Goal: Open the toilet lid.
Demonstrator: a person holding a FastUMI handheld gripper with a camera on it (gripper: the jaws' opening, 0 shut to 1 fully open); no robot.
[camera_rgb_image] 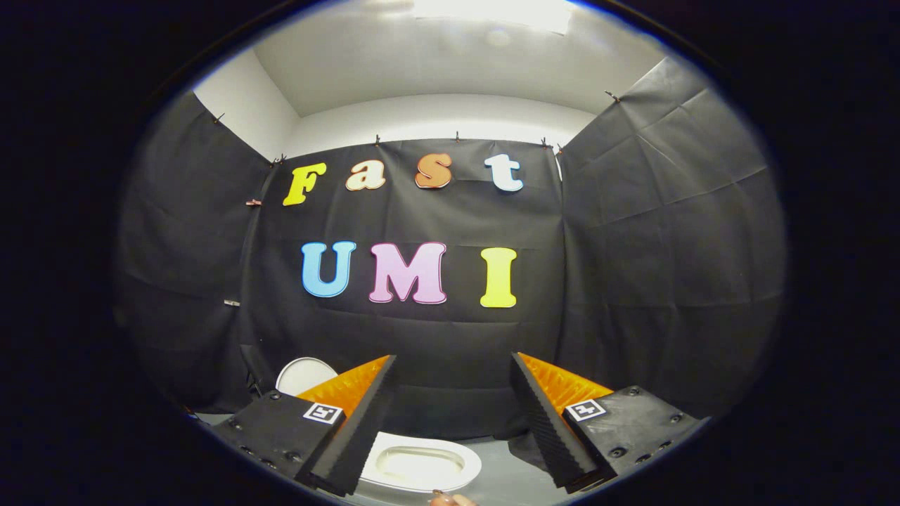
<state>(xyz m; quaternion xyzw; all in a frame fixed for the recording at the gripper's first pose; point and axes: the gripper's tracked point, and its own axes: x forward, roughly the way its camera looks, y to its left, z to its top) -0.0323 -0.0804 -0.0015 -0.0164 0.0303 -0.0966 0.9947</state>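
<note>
While the gripper hangs with its fingers spread wide and empty, the toilet sits low between and below them with its bowl showing, its lid apparently upright beyond the left finger, on grey floor against black cloth walls.

Pale grey floor at the foot of the black cloth wall, white toilet standing on it, bowl uncovered, lid raised behind, gripper fingers spread wide above.
</note>
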